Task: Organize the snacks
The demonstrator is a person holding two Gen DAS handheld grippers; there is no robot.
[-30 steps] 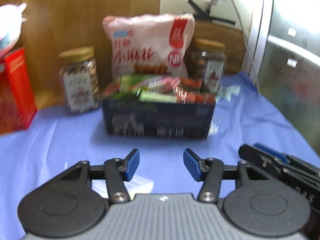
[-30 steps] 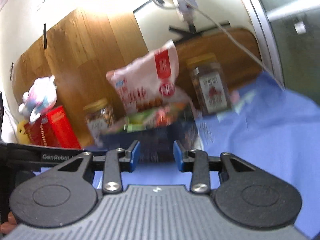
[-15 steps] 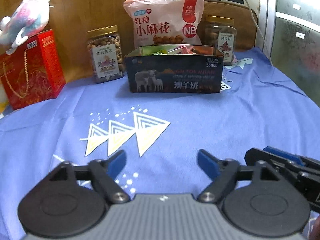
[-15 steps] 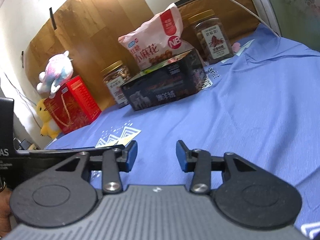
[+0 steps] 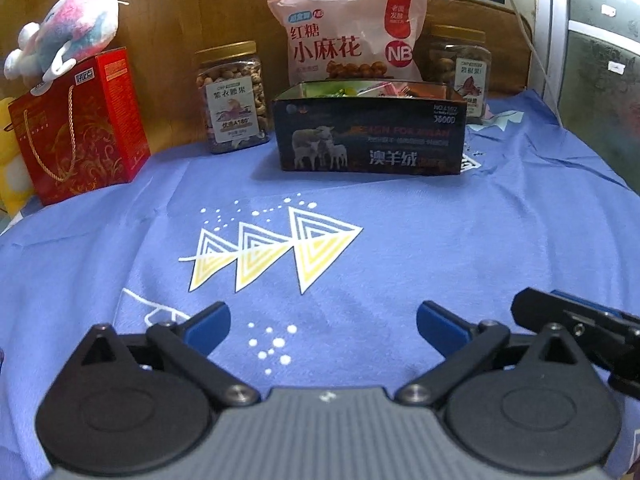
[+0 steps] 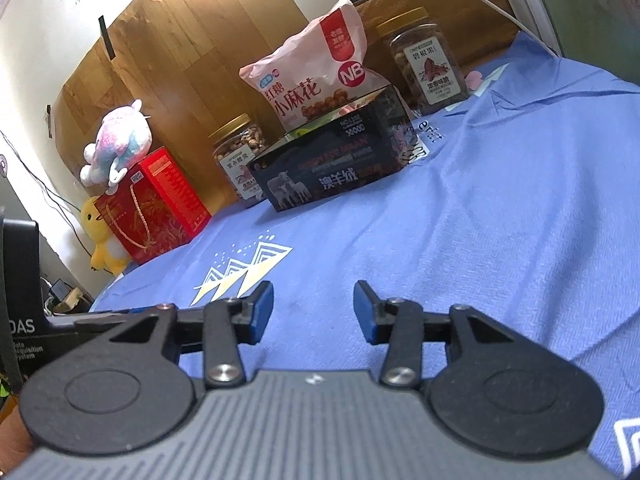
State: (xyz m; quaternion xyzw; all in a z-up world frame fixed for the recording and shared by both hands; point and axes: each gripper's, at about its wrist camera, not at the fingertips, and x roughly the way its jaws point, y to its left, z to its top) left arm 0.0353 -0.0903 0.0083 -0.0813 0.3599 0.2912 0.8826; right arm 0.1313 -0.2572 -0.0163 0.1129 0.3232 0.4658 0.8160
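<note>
Only R view: yellow duck (image 6: 101,236) | L view: box (image 5: 370,132) contents

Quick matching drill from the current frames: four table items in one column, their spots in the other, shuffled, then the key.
1. plush toy
2. pink snack bag
3. cashew jar
4. triangle print

A. on the blue cloth in front of the dark box
B. directly behind the dark box
C. on top of the red gift box
D. between the red gift box and the dark box

Pairs: 1-C, 2-B, 3-D, 4-A
</note>
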